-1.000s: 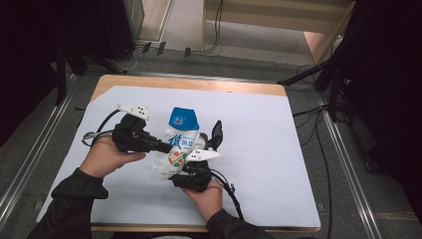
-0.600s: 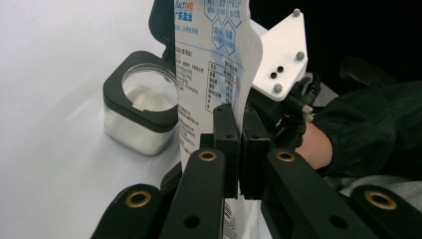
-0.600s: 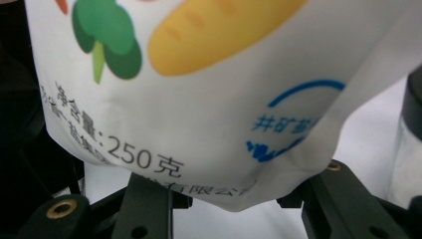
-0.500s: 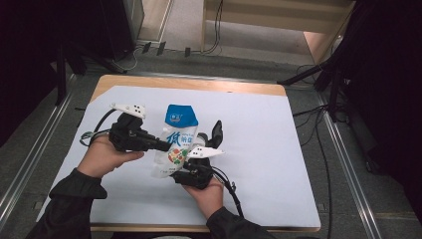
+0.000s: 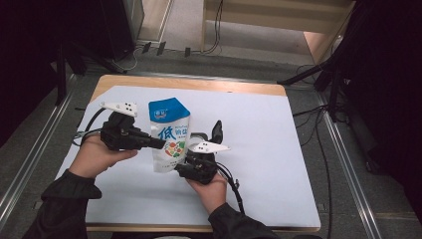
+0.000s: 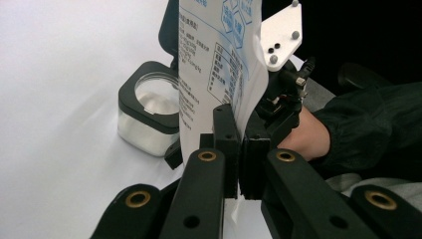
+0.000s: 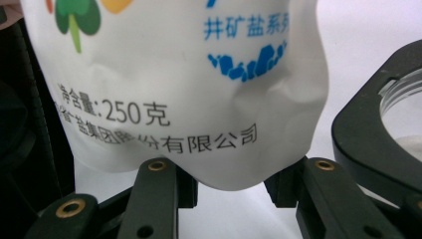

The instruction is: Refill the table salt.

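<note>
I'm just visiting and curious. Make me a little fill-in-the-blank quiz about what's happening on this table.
1. Both grippers hold a white and blue ____.
2. The left gripper is ____ on the pouch's edge.
3. The right gripper grips the pouch at its ____ end.
4. A clear jar with a ____ rim stands on the table.

Missing words: pouch; shut; bottom; black

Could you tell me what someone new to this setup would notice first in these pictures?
The eye goes first to the white and blue salt pouch, held upright over the middle of the white-covered table. The left gripper is clamped on its side edge, and the right gripper has its jaws on either side of the pouch's bottom. Right beside the pouch sits a small clear jar with a black collar.
</note>
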`<state>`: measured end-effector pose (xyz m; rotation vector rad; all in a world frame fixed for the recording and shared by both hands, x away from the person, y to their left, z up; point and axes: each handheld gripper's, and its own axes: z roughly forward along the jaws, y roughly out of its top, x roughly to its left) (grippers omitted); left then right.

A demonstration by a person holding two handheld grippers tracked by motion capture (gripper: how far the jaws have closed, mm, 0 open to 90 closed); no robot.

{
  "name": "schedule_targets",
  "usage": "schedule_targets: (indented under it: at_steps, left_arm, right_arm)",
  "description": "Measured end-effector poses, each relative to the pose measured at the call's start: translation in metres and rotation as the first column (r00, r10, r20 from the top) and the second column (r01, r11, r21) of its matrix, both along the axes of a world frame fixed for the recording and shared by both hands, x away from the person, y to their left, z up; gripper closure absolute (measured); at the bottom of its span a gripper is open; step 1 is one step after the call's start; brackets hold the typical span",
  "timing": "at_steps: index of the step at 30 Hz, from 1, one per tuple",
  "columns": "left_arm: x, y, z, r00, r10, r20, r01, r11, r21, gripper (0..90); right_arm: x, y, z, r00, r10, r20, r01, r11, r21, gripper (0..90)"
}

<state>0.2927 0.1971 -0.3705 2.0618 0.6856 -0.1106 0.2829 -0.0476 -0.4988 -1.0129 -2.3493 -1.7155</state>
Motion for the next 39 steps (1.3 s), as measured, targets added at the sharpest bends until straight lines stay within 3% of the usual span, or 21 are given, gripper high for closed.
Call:
schedule_targets:
  at_steps: [4, 8, 12, 26, 35, 39]
  left_arm:
    - [-0.001, 0.000, 0.000, 1.0000, 0.004, 0.009, -0.004, 0.9999, 0.016, 90.0]
    - [-0.002, 0.002, 0.004, 0.9995, 0.001, 0.030, -0.001, 1.0000, 0.002, 90.0]
    - [-0.005, 0.002, 0.008, 0.9989, -0.001, 0.048, 0.001, 1.0000, 0.005, 90.0]
    - [-0.004, 0.008, 0.012, 0.9987, -0.004, 0.052, 0.005, 0.9998, -0.017, 90.0]
    - [-0.002, 0.020, 0.013, 0.9971, 0.051, 0.058, -0.051, 0.9987, 0.007, 90.0]
    - [-0.001, 0.024, 0.012, 0.9959, 0.067, 0.061, -0.068, 0.9975, 0.016, 90.0]
  right_arm:
    - [-0.002, 0.005, 0.001, 0.9996, 0.025, 0.011, -0.025, 0.999, -0.032, 64.5]
    - [-0.002, 0.005, 0.003, 0.9992, 0.038, 0.013, -0.038, 0.999, -0.017, 63.2]
    - [0.000, 0.005, 0.009, 0.9983, 0.058, 0.008, -0.058, 0.998, -0.034, 62.7]
    - [-0.002, -0.002, 0.016, 0.9940, 0.109, -0.002, -0.109, 0.989, -0.101, 60.1]
    - [-0.004, -0.010, 0.020, 0.9924, 0.123, -0.013, -0.123, 0.989, -0.085, 59.7]
    - [-0.007, -0.017, 0.026, 0.9898, 0.142, 0.009, -0.141, 0.985, -0.099, 59.8]
